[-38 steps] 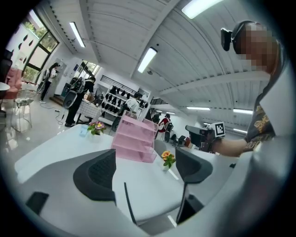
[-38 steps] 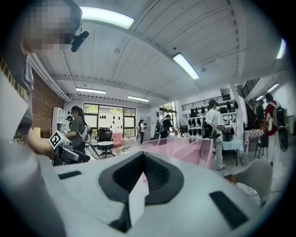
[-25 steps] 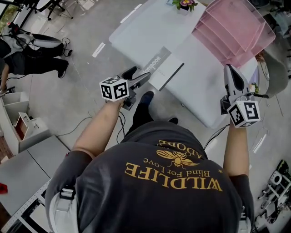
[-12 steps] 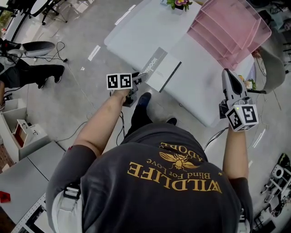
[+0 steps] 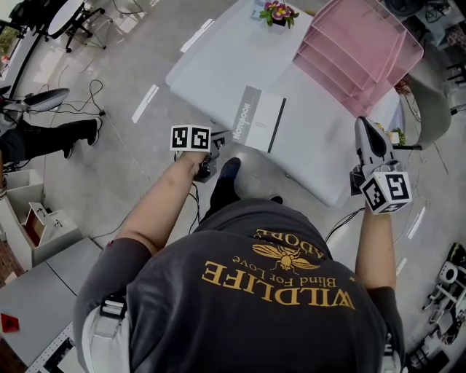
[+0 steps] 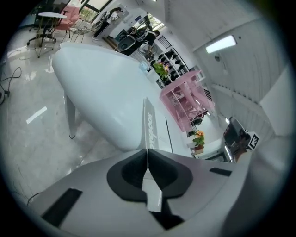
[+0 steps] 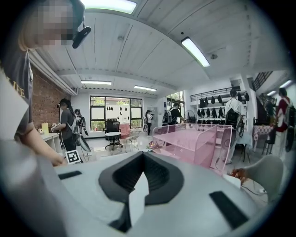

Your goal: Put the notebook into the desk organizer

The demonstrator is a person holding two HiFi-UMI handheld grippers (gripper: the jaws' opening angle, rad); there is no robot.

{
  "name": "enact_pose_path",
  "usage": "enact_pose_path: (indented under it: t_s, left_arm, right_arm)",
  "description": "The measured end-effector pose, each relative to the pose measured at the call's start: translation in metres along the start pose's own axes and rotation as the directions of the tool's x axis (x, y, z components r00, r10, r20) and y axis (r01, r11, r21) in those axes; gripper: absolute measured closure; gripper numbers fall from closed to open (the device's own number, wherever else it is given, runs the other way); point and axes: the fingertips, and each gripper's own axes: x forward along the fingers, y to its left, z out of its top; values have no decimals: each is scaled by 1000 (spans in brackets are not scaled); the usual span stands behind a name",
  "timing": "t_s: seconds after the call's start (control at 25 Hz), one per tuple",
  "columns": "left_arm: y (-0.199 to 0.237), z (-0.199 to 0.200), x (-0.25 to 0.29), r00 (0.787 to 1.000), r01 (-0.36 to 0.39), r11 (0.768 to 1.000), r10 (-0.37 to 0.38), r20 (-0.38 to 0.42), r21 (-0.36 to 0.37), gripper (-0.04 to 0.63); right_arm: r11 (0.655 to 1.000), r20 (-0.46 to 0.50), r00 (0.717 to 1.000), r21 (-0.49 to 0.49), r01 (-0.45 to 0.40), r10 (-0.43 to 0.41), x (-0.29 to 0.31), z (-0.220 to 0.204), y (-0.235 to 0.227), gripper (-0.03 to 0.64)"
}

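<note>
A grey and white notebook [image 5: 261, 120] lies flat at the near edge of the white table [image 5: 218, 58]. My left gripper [image 5: 222, 135] sits at the notebook's near left corner, shut on that edge. In the left gripper view the notebook [image 6: 149, 127] runs edge-on straight out from the closed jaws of the left gripper [image 6: 147, 152]. The pink desk organizer [image 5: 360, 51] stands at the table's far right, with several stepped trays. My right gripper [image 5: 363, 124] hovers near the table's right edge, shut and holding nothing, pointing at the organizer [image 7: 194, 143].
A small pot of flowers [image 5: 277, 12] stands at the table's far edge, left of the organizer. A grey chair [image 5: 437, 109] is to the right of the table. Someone sits on the floor at the far left [image 5: 36, 135]. Cables lie on the floor.
My left gripper came in to the notebook's near edge and its jaws went from wide open to shut on it. The right gripper has hardly moved.
</note>
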Motion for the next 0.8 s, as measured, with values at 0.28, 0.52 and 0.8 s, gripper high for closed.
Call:
enact_pose_path:
  t_s: [0.28, 0.52, 0.8]
  left_arm:
    - [6, -2, 0, 1000, 7, 1000, -7, -15, -14, 583]
    - [-11, 1, -13, 997, 76, 997, -77, -3, -20, 586]
    - [-69, 21, -36, 954, 290, 953, -281, 102, -89, 588]
  right_arm:
    - [1000, -7, 1000, 4, 7, -7, -1, 2, -4, 617]
    - [1000, 2, 1000, 6, 9, -9, 1, 8, -7, 617]
    - [1000, 26, 1000, 9, 18, -18, -3, 19, -11, 617]
